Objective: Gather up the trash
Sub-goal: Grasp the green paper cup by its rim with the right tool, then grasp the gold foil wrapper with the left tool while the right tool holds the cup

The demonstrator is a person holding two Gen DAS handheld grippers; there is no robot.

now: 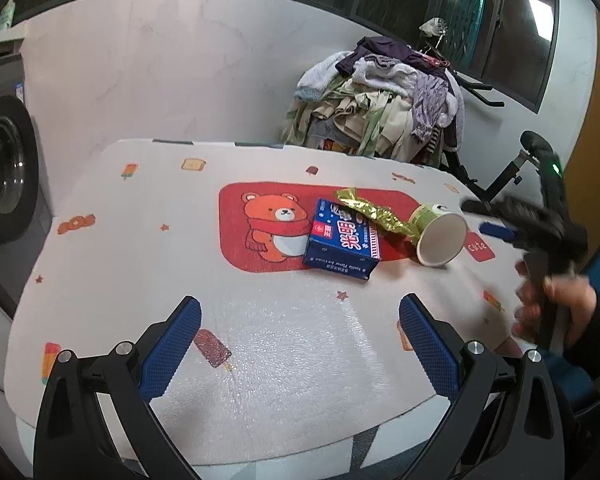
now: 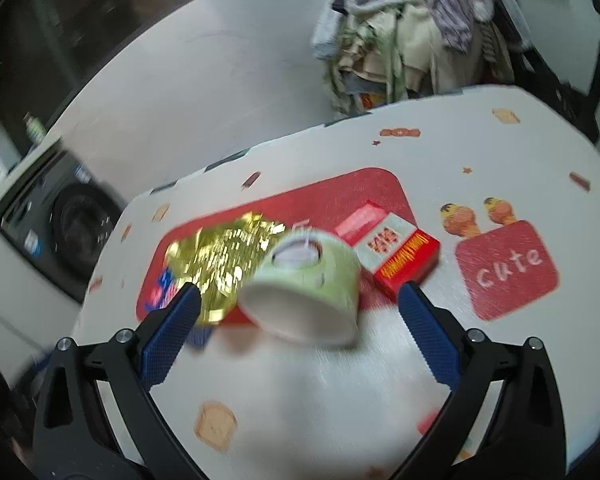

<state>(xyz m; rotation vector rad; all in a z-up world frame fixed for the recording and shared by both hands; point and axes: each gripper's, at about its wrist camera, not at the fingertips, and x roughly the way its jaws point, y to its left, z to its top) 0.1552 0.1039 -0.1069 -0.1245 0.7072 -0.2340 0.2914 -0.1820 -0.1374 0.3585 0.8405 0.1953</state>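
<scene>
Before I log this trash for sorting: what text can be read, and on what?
"cute": red patch on the white printed tablecloth.
"Vanilla Flavor Ice Cream": side of the blue cardboard box; its large characters unclear.
Red-and-white cardboard box: print too blurred.
Green paper cup: no readable text.

A table (image 1: 100, 248) is standing under a white cloth (image 1: 284, 340) printed with a red bear panel and small snack pictures. A blue box (image 1: 342, 246) is lying on the red panel. A gold wrapper (image 1: 374, 212) is resting across the box top. A green cup (image 1: 440, 236) is lying on its side just beside them, and a red box (image 2: 400, 258) is sitting near the cup.
</scene>
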